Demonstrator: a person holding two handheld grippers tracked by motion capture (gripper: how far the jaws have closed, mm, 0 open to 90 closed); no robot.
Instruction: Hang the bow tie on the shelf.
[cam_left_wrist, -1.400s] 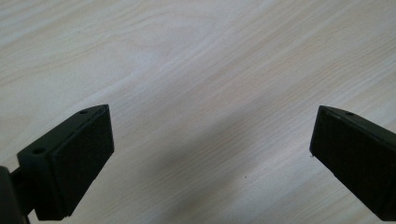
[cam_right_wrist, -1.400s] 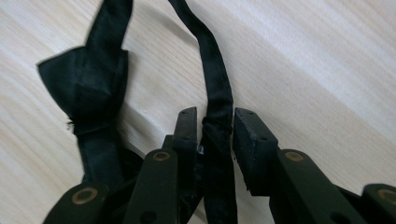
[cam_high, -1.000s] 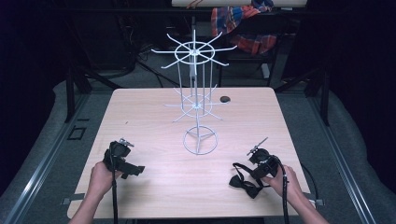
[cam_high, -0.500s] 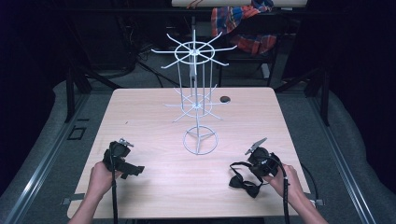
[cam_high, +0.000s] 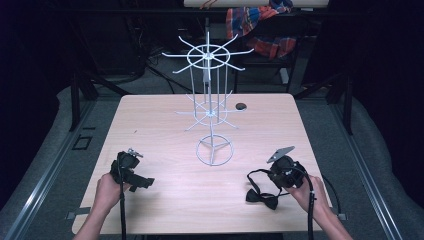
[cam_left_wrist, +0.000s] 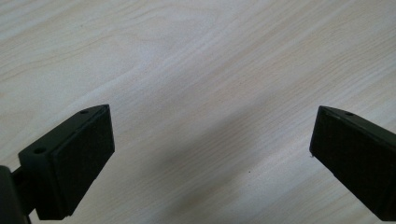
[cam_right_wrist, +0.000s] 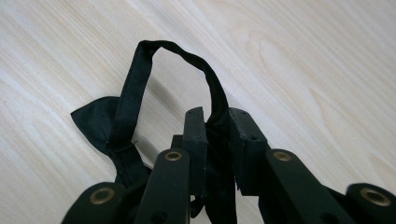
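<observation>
Lying at the lower right of the high view, a black bow tie (cam_high: 262, 199) rests with its bow on the table (cam_high: 165, 125), while its strap loops up toward the right gripper (cam_high: 274, 176) just beside it. Seen from the right gripper view, the bow tie (cam_right_wrist: 100, 123) sits at the left of the frame and its thin strap arches up over the middle and runs down between the two black jaws; the right gripper (cam_right_wrist: 217, 123) has them pressed together on that strap, pinching it. A hand holds this gripper from the bottom right corner of the high view, with a cable trailing back along the forearm

Across at the lower left of the high view, the left gripper (cam_high: 145, 182) is held by the other hand low over the wood, well apart from the bow tie. Its own view shows the left gripper (cam_left_wrist: 212, 140) with jaws spread wide, one at each lower corner, and bare pale wood grain between them

Standing in the middle of the high view is a white wire rack (cam_high: 212, 107) with a ring base and spokes fanning out near its top. A small dark round spot (cam_high: 241, 106) sits on the table just right of the rack, toward the far edge
</observation>
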